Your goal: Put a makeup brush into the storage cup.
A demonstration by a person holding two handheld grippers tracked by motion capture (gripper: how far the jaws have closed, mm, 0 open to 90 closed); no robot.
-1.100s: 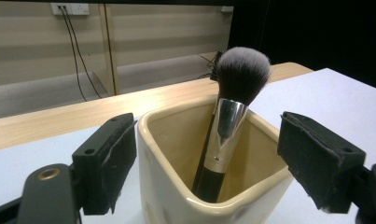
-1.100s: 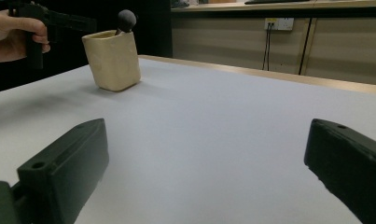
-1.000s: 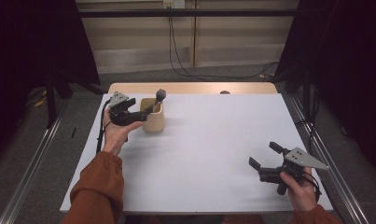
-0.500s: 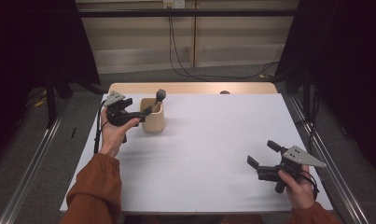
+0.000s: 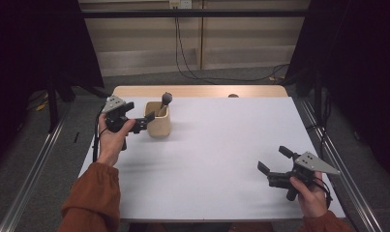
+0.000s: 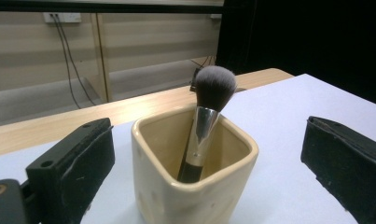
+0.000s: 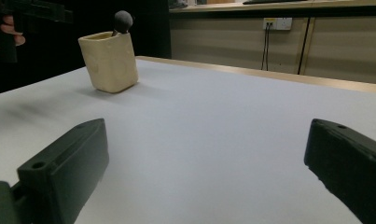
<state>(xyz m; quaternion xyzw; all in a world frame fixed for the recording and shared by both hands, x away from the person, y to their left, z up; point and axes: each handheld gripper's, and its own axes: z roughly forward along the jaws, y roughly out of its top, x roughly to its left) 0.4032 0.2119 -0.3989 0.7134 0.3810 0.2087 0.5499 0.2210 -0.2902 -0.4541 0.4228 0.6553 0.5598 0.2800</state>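
My left gripper (image 5: 145, 120) has just been opening and now stands wide, nothing pinched. The brush (image 6: 205, 123) stands in the cup (image 6: 193, 175) straight ahead between its jaws, so I judge placing done. My right gripper (image 5: 274, 161) waits wide, well apart.

The left gripper (image 5: 145, 119) is held up at the far left of the table, jaws level and pointing right. They have just been opening and stand wide apart, pressing on nothing. An orange sleeve (image 5: 93, 193) covers that forearm. The right gripper (image 5: 272, 159) sits low at the near right, jaws spread wide with nothing between them, pointing left.
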